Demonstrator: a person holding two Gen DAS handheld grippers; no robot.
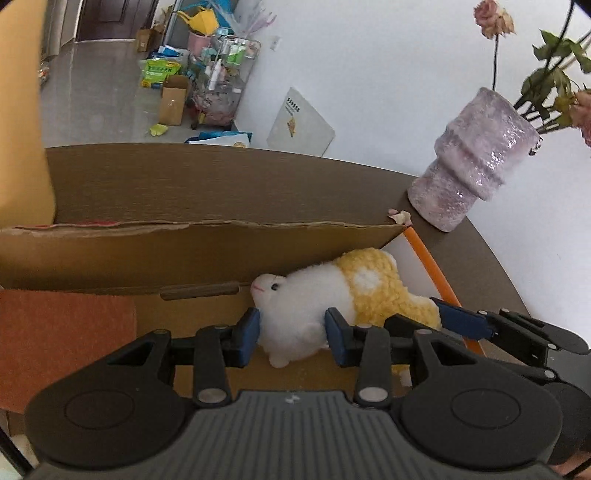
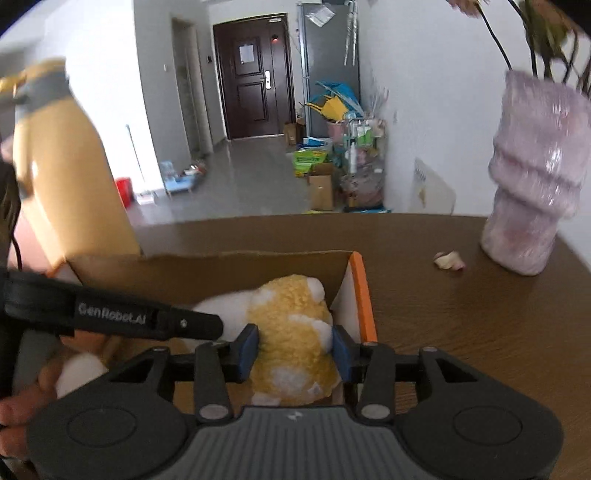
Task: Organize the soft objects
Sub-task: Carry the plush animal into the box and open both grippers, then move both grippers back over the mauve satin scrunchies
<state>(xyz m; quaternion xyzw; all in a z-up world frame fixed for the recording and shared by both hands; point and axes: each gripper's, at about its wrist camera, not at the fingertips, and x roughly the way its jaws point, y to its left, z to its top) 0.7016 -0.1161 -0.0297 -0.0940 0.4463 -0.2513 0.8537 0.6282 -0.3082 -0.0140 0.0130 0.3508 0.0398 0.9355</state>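
White walls (image 2: pixel 424 110), grey tiled floor (image 2: pixel 251 177), dark door (image 2: pixel 255 77), brown table (image 2: pixel 480 314)

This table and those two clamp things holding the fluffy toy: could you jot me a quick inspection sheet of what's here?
Surface: brown wooden table, round edge.
Job's things: plush toy, white front and yellow back, inside an open cardboard box; orange cloth in the box too.
Clutter: pink vase with wilted flowers; a fallen petal beside it.
Grippers: left hand-held gripper shut on the toy's white end; right hand-held gripper shut on its yellow end.
Cables: nothing seen.
Surroundings: dark door, grey floor, boxes and bags along the wall.
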